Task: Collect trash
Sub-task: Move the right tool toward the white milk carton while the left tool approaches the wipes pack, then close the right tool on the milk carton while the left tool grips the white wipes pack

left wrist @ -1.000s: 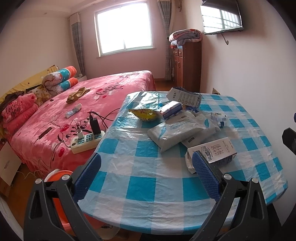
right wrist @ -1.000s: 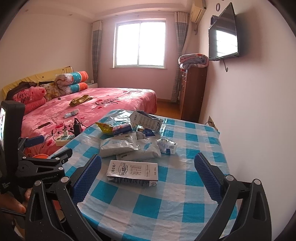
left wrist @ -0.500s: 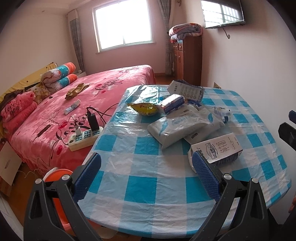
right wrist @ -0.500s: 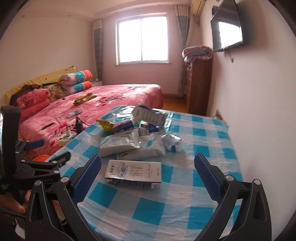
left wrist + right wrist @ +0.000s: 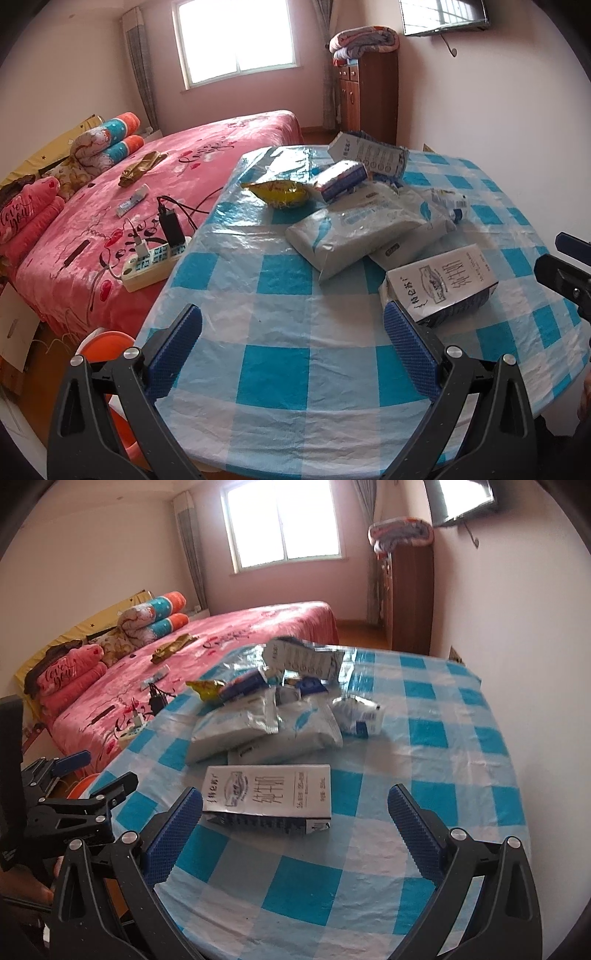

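Note:
A pile of trash lies on a table with a blue-and-white checked cloth [image 5: 273, 369]. Nearest is a flattened white milk carton [image 5: 267, 792], also in the left wrist view [image 5: 443, 282]. Behind it lie white tissue packs [image 5: 236, 729] [image 5: 351, 236], a yellow snack bag [image 5: 280, 192] [image 5: 207, 688], a small blue-white pack [image 5: 341, 181] and a crumpled white wrapper [image 5: 360, 712]. My right gripper [image 5: 291, 834] is open, just short of the carton. My left gripper [image 5: 291, 350] is open and empty over the table's near left part.
A pink bed [image 5: 147, 192] stands left of the table with a power strip [image 5: 151, 258] and chargers on it. An orange bin [image 5: 107, 343] sits on the floor by the table's left edge. A wooden cabinet [image 5: 369, 96] stands at the far wall.
Both grippers have moved forward and tilted down toward the table. The milk carton now sits closer to the right gripper's fingers. Nothing on the table has moved.

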`<state>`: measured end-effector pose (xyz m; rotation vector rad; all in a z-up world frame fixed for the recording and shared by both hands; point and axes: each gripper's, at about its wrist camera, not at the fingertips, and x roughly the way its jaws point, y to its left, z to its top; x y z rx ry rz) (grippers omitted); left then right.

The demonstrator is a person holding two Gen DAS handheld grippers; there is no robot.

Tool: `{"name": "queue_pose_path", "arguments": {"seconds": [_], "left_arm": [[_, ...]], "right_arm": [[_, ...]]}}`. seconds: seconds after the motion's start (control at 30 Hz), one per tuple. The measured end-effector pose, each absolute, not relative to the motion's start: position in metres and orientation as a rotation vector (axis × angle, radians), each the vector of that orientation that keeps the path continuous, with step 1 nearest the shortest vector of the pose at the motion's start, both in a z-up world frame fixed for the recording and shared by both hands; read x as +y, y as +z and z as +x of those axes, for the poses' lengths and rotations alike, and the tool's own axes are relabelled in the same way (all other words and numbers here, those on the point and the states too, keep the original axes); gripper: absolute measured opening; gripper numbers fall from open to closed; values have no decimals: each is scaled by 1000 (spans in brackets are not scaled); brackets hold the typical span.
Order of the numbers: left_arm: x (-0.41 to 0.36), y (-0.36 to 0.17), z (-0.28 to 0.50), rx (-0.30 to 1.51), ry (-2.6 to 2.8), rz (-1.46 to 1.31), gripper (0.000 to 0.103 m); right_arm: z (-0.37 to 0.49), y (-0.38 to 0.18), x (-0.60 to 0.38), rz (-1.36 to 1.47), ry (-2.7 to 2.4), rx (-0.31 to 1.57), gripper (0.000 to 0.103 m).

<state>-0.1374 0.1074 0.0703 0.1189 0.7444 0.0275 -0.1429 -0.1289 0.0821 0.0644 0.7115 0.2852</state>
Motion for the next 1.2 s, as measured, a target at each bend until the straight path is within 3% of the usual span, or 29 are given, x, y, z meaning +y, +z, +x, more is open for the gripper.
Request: {"name": "queue_pose_path", "arguments": {"seconds": [0.37, 0.5, 0.77, 1.2], "left_arm": [[117, 60, -133, 776, -37, 110, 99], [124, 62, -130, 777, -65, 89, 99], [130, 57, -115, 798, -122, -15, 99], [132, 54, -33, 807, -320, 93, 99]], "right_arm": [[-115, 43, -133, 106, 327, 851, 97], [-107, 37, -134, 100, 337, 879, 74], [-97, 20, -130, 161, 441, 967, 74], [-141, 22, -80, 29, 672, 1041, 75]]}}
